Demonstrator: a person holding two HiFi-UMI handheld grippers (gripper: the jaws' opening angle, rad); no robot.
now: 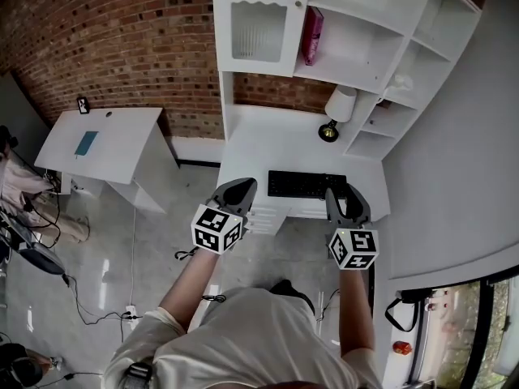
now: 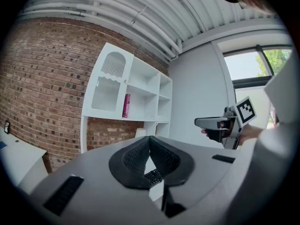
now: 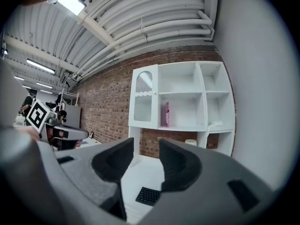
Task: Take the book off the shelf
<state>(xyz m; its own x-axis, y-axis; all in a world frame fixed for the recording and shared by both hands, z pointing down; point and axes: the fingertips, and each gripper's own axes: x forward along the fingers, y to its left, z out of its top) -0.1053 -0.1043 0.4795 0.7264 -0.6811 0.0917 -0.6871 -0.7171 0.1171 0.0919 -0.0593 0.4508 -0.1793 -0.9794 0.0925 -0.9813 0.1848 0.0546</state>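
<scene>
The pink book stands on end in the white shelf, near the top centre of the head view. It is in the open compartment just right of the closed cupboard door, close against that compartment's left wall. Its long axis runs up and down and its thin edge faces out toward the room. The left gripper view shows the same book upright in the left half of the frame, and the right gripper view shows it upright just above the gap between the jaws.

Both claws hang low in the head view, in front of the bench and well apart from the shelf. The left claw is at lower centre-left. In its own view the left claw has its tips pressed together with nothing between them. The right claw is at lower centre-right. In its own view the right claw stands wide, with only the bench top and the keyboard showing through the gap.

On the bench, the black keyboard lies just beyond the two claws. A white lamp stands farther back, under the shelf.
</scene>
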